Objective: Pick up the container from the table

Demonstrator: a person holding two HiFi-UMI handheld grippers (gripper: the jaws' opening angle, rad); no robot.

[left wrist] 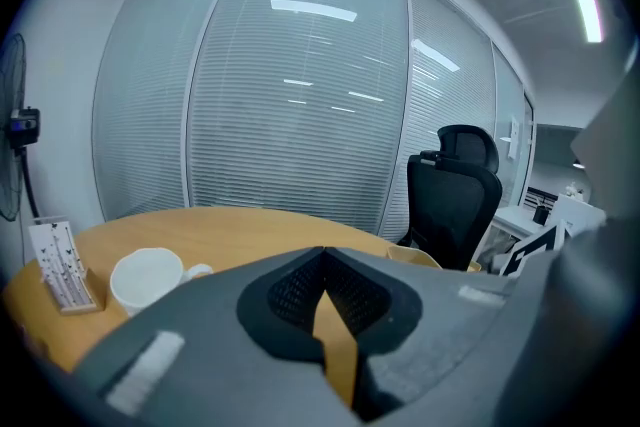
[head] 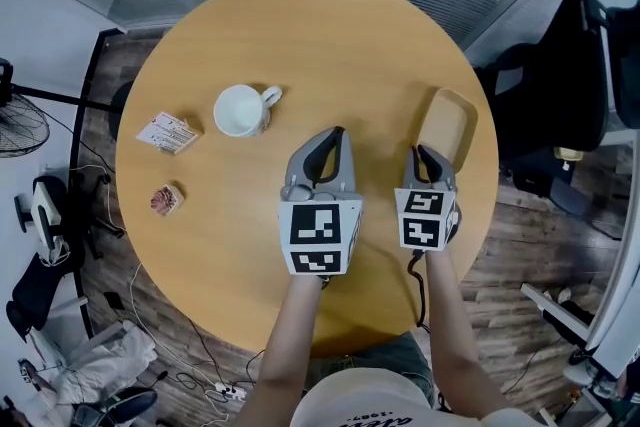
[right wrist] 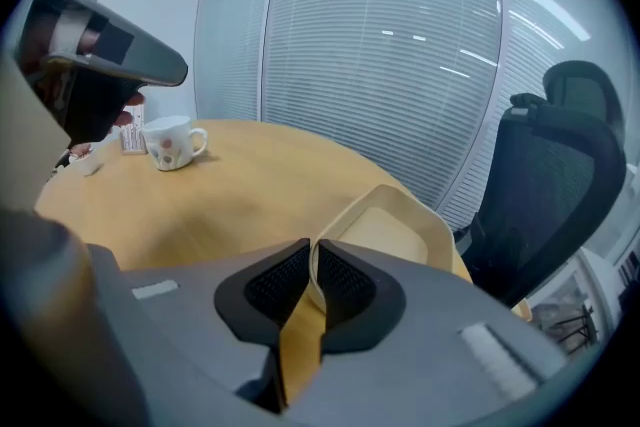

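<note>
The tan, shallow container (head: 447,125) sits near the right edge of the round wooden table (head: 330,25). My right gripper (head: 425,153) is shut on its near rim. In the right gripper view the rim of the container (right wrist: 395,230) is pinched between the jaws of my right gripper (right wrist: 310,275). Whether the container's base still rests on the table I cannot tell. My left gripper (head: 335,131) hovers over the table's middle, to the left of the container, shut with nothing in it. In its own view the left gripper (left wrist: 322,287) shows its jaws closed, with a corner of the container (left wrist: 415,257) beyond.
A white mug (head: 241,109) stands left of centre. A small printed box (head: 167,132) and a little wrapped item (head: 166,200) lie near the left edge. A black office chair (head: 560,105) stands past the table's right side, and a fan (head: 15,120) stands at the far left.
</note>
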